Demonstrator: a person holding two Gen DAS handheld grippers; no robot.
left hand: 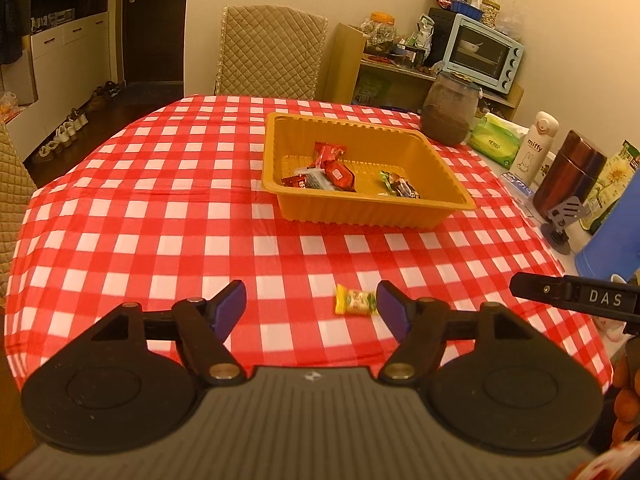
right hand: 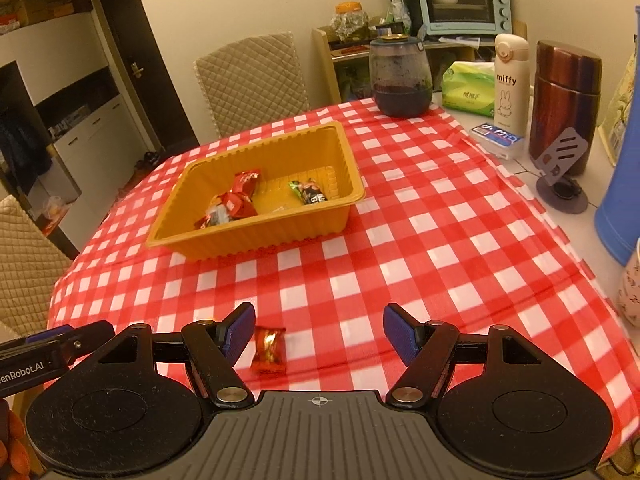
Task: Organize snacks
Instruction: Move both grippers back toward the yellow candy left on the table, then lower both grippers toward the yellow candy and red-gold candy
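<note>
An orange plastic tray [left hand: 372, 210] stands mid-table on the red checked cloth and holds several wrapped snacks [left hand: 334, 168]; it also shows in the right wrist view [right hand: 256, 240]. My left gripper [left hand: 311, 304] is open; a yellow-green wrapped candy [left hand: 357, 300] lies on the cloth just inside its right finger. My right gripper [right hand: 319, 330] is open; a red-gold wrapped candy [right hand: 269, 350] lies on the cloth beside its left finger. Part of the right gripper [left hand: 576, 298] shows at the left view's right edge.
Along the table's right side stand a dark jar [right hand: 400, 76], a tissue pack [right hand: 468, 88], a white Miffy bottle [right hand: 510, 80], a brown flask [right hand: 564, 100], a phone stand [right hand: 560, 168] and a blue container [right hand: 620, 200]. A quilted chair [left hand: 270, 52] stands behind the table.
</note>
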